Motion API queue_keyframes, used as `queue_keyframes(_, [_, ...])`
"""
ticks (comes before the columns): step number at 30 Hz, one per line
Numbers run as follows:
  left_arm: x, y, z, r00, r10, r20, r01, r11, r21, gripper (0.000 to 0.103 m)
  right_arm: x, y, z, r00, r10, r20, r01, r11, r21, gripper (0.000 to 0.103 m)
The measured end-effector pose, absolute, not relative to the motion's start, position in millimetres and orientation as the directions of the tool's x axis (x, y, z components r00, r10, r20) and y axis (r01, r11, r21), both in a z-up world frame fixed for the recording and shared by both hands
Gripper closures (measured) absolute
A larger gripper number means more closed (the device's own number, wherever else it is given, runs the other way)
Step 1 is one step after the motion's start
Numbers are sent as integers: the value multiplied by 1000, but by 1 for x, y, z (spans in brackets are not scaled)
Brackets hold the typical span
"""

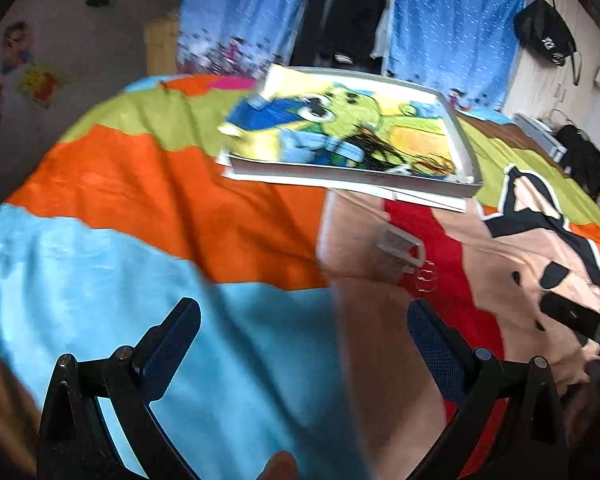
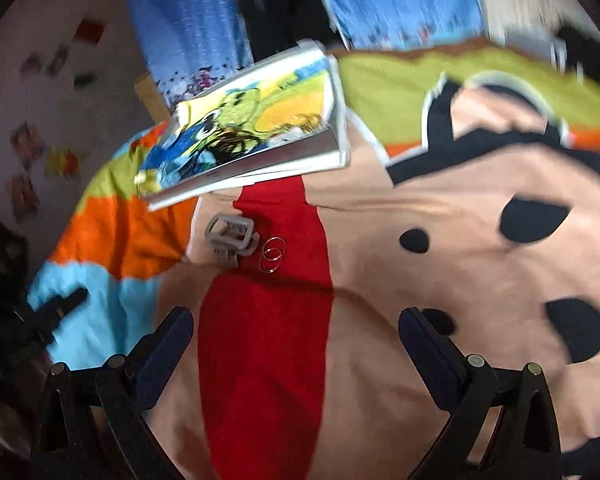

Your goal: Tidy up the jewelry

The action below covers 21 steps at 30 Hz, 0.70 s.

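Note:
A shallow white tray (image 1: pixel 356 178) with a cartoon frog lining lies on the bright bedspread and holds tangled dark and gold jewelry (image 1: pixel 384 152). It also shows in the right wrist view (image 2: pixel 260 164), with the jewelry (image 2: pixel 228 140) inside it. In front of it lie a grey hair clip (image 1: pixel 400 250) (image 2: pixel 230 236) and thin metal rings (image 1: pixel 426 276) (image 2: pixel 273 256). My left gripper (image 1: pixel 304 334) is open and empty, above the blue patch. My right gripper (image 2: pixel 296 338) is open and empty, above the red stripe. Both frames are blurred.
The colourful bedspread (image 1: pixel 140 200) fills most of both views. Blue curtains (image 1: pixel 452 24) hang behind the bed and a black bag (image 1: pixel 548 36) hangs on the right wall. The other gripper's finger (image 1: pixel 576 316) shows at the right edge.

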<state>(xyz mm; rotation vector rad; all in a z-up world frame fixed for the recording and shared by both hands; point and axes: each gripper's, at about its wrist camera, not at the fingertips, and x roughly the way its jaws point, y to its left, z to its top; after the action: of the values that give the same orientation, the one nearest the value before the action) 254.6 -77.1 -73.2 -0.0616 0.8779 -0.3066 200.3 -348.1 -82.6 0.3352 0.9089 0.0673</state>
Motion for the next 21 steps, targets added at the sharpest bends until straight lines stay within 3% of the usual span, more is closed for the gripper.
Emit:
queue_keyframes(7, [300,-101,-90,522,-376,-766,316,919,-235,2,248,-376,-97,607,202,-768,70,950,305,0])
queue_keyframes(11, [324,-107,-103,494,-415,-764,327,903,-280,2,269,-365,-104,618,144,-773,-39,987,153,4])
queue_keyframes(13, [337,-108,-108,477,-438,-762,329,893,-307,3,276,-359,-110,613,140,-777,-81,990,114,21])
queue_keyframes(16, [352,-112,-114,457,-472,-754,348,875,-337,4,287,-350,-124,577,182,-796,-137,983,125,34])
queue_keyframes(18, [359,-116,-117,444,-491,-750,370,862,-346,10,291,-342,-132,556,202,-807,-172,977,126,40])
queue_keyframes(21, [368,-123,-125,402,-510,-760,393,846,-360,26,295,-331,-139,533,225,-816,-218,968,125,51])
